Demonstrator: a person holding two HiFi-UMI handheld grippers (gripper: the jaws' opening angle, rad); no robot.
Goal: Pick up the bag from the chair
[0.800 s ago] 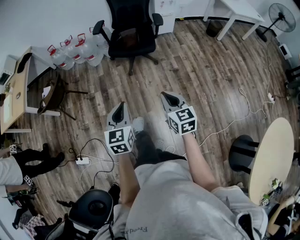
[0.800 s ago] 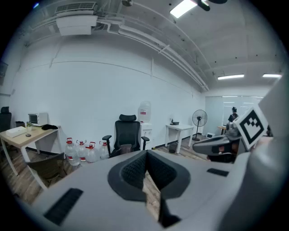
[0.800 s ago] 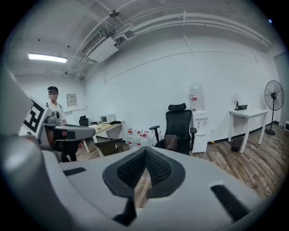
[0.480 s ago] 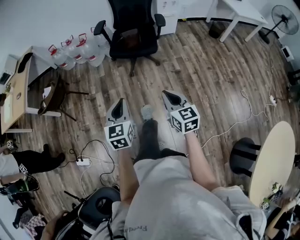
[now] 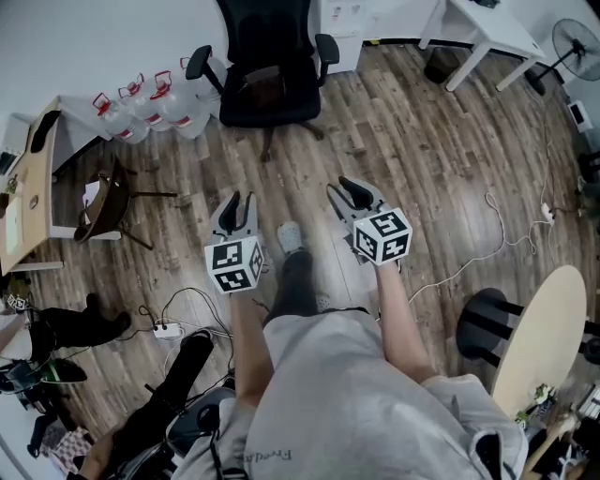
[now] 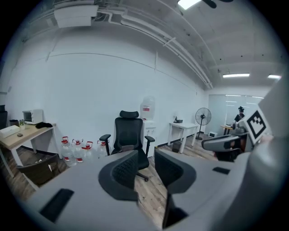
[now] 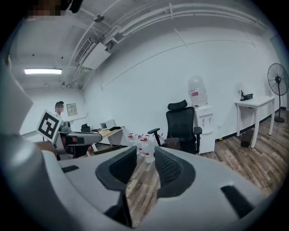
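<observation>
Head view: brown bag on black chair seat, well ahead of both grippers; left gripper jaws narrowly apart, empty; right gripper likewise, above wood floor.

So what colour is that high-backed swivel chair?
The swivel chair is black; clearest in the left gripper view.

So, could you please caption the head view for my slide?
Left gripper and right gripper, jaws apart and empty, face the bag on the black chair.
</observation>
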